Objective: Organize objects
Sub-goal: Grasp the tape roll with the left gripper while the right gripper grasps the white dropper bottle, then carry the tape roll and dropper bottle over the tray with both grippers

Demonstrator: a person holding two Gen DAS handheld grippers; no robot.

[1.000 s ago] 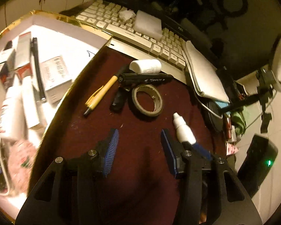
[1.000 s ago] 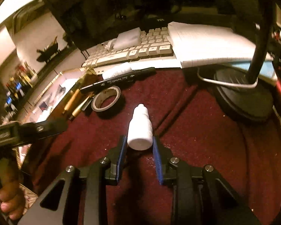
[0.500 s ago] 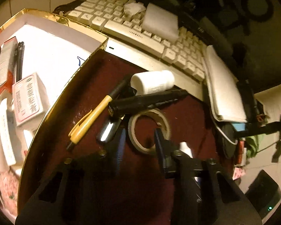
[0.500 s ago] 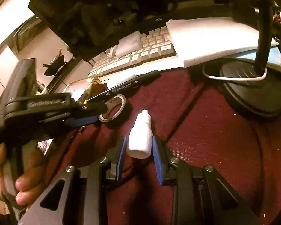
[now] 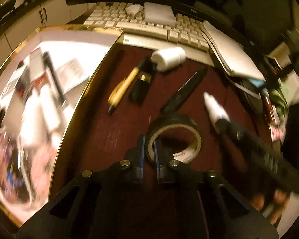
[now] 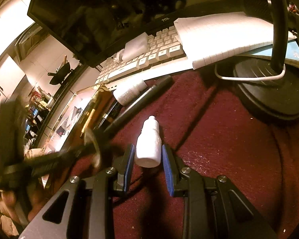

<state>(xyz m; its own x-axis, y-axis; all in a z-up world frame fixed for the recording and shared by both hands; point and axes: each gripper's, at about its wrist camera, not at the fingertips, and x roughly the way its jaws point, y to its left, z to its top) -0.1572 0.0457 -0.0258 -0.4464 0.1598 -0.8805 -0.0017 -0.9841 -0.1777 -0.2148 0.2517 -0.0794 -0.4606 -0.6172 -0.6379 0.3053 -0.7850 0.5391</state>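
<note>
A beige tape roll (image 5: 186,133) sits on the dark red cloth, and my left gripper (image 5: 149,152) is shut on its near-left wall, one blue pad inside the ring and one outside. The left wrist view is motion-blurred. In the right wrist view, a small white dropper bottle (image 6: 148,145) stands nozzle-forward between the blue pads of my right gripper (image 6: 148,166), which is shut on it. From the left wrist view the same bottle (image 5: 215,107) pokes out of the right gripper at the right. A hand holds each gripper.
Beyond the tape lie a yellow pen (image 5: 122,87), a short black tube (image 5: 141,87), a black marker (image 5: 186,87) and a white pill bottle (image 5: 168,58). A gold-rimmed box (image 5: 77,103) of packets lies left. Keyboard (image 6: 141,63), notebook (image 6: 219,35) and lamp base (image 6: 269,91) border the cloth.
My left gripper came forward over the tape roll and its jaws closed on the roll's wall. The black marker now lies slanted beyond the roll. The right gripper kept the dropper bottle.
</note>
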